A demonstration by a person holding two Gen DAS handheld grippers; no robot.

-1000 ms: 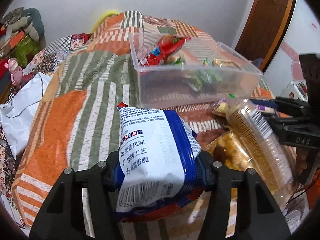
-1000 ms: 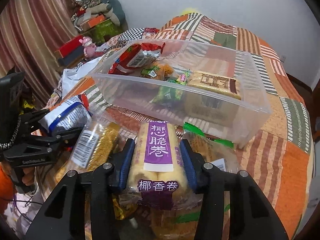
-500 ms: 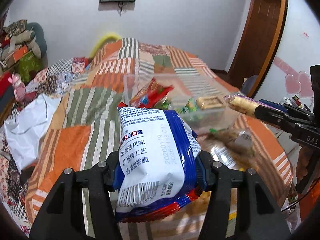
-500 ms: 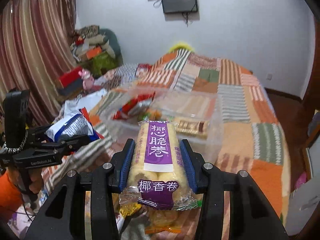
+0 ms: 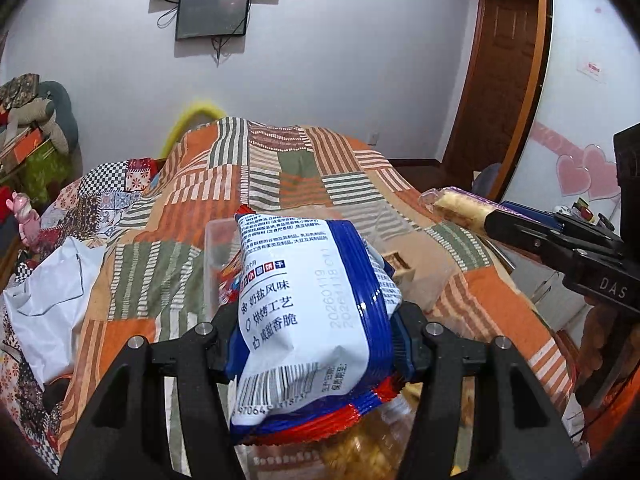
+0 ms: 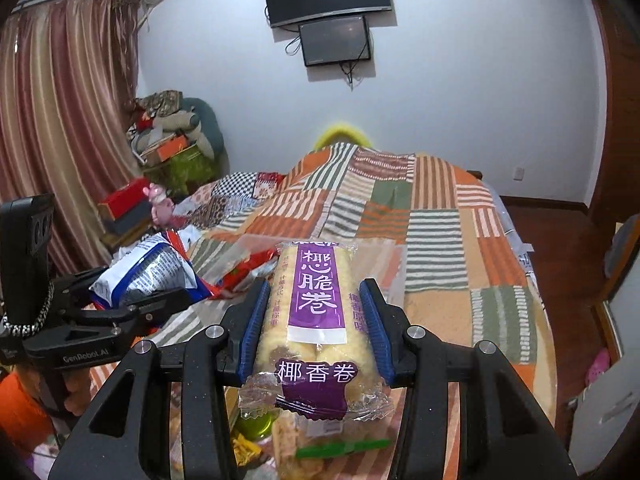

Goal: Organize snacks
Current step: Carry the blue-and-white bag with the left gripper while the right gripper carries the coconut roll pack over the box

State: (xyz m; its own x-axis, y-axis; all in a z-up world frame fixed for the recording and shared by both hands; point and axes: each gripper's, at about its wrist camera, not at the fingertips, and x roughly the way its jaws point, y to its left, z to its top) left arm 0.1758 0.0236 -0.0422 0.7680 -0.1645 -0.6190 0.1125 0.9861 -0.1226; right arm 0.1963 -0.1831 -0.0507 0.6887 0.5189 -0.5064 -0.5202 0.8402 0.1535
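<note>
Both grippers now sit higher than a second ago: the clear bin (image 5: 218, 240) that filled the middle of each view then has dropped low and shows only as a rim and wall behind the held packs, while the wall screens (image 6: 332, 20) have come into sight.

The left gripper (image 5: 312, 340) keeps its fingers pinched on the blue-and-white biscuit bag (image 5: 308, 312), which stands between them and bulges above and below the pads. The right gripper (image 6: 316, 324) likewise stays clamped on the purple-labelled coconut roll pack (image 6: 316, 320), gripped at its long sides by the blue pads (image 6: 252, 328).

Ahead of the left fingers the bag hides most of the bin; a red packet (image 6: 248, 268) inside it shows just left of the right fingers. Beyond both pairs of fingers stretches the striped patchwork quilt (image 6: 432, 216). Below the fingertips of each gripper lie more loose snack packs (image 6: 304, 444), partly hidden. Left of the left fingers lies a white plastic bag (image 5: 52, 292). Far off, left of the right fingers, hang striped curtains (image 6: 60, 128) beside a heap of clothes and boxes (image 6: 172, 136).
</note>
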